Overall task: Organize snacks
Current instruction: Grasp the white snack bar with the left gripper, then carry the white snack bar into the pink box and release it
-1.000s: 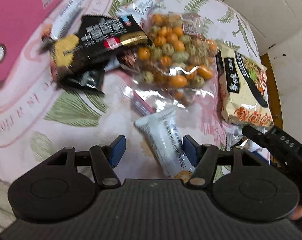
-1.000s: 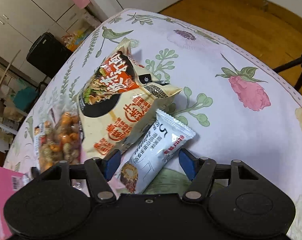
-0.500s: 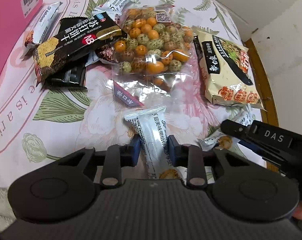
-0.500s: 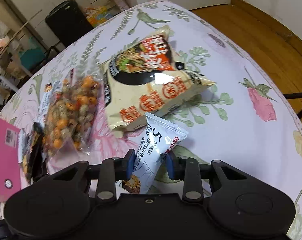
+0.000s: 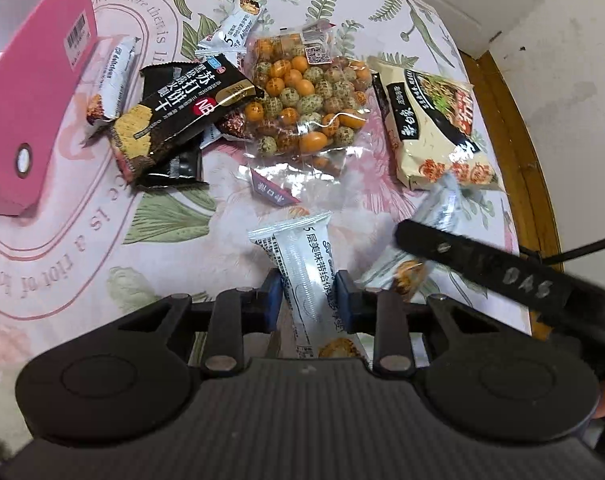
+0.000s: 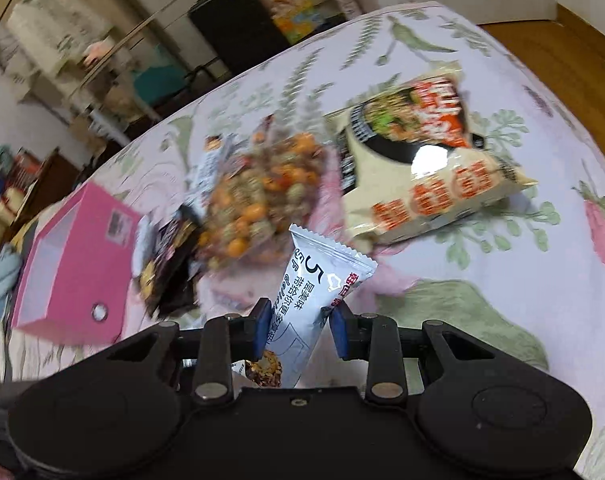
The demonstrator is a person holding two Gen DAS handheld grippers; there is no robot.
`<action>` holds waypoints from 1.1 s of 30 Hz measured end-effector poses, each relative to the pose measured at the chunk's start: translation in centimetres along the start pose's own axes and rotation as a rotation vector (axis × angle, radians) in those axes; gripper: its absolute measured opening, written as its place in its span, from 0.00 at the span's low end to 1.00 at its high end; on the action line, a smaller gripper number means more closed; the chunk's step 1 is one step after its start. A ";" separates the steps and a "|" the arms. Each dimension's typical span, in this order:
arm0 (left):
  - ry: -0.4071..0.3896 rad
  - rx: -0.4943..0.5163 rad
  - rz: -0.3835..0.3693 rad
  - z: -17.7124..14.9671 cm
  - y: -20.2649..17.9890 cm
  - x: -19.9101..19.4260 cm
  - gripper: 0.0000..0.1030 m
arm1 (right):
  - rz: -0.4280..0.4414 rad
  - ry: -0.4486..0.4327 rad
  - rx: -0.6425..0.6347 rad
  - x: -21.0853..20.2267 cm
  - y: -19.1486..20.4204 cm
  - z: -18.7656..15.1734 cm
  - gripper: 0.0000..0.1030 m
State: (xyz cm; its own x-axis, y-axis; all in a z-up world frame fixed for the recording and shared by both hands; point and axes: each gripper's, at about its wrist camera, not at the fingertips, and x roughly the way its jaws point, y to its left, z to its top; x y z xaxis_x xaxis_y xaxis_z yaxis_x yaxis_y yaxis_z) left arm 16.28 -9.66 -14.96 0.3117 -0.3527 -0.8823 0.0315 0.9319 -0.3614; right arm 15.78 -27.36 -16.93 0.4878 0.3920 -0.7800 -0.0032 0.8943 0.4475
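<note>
Two white wafer bars are clamped, one point(image 5: 308, 276) by the left gripper point(image 5: 308, 300) and one point(image 6: 302, 312) by the right gripper point(image 6: 298, 326), both clear of the tablecloth point(image 5: 82, 248); pickup appears complete, and the next move calls for carrying them to the pink box point(image 5: 26, 120).

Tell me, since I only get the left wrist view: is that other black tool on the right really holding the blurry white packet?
Observer: Yes. In the right wrist view the right gripper has its fingers pressed on both sides of a white snack bar.
Operator: Any print on it?
Observer: A large 5 beside Chinese characters, with a red patch near the crimped end.
Operator: What lies past the table?
Observer: A black boxy thing and blurred, cluttered shelving.
</note>
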 end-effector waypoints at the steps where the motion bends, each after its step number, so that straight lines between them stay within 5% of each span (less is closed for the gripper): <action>1: 0.003 0.008 -0.001 -0.1 0.0 -0.5 0.27 | 0.004 0.006 -0.019 -0.1 0.6 -0.2 0.35; 21: -0.033 0.068 0.023 -1.1 4.0 -10.6 0.26 | 0.115 -0.044 -0.300 -6.4 11.2 -2.7 0.35; 33: -0.160 0.058 0.036 0.2 9.5 -18.9 0.27 | 0.221 -0.061 -0.508 -8.9 20.4 -1.6 0.35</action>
State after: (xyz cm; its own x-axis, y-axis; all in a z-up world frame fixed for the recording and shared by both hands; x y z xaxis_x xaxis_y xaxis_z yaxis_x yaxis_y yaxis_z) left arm 10.90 5.91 -1.64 0.4605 -0.3049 -0.8336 0.0704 0.9487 -0.3082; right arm 9.95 -12.22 -1.56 0.4773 0.5824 -0.6580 -0.5242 0.7897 0.3188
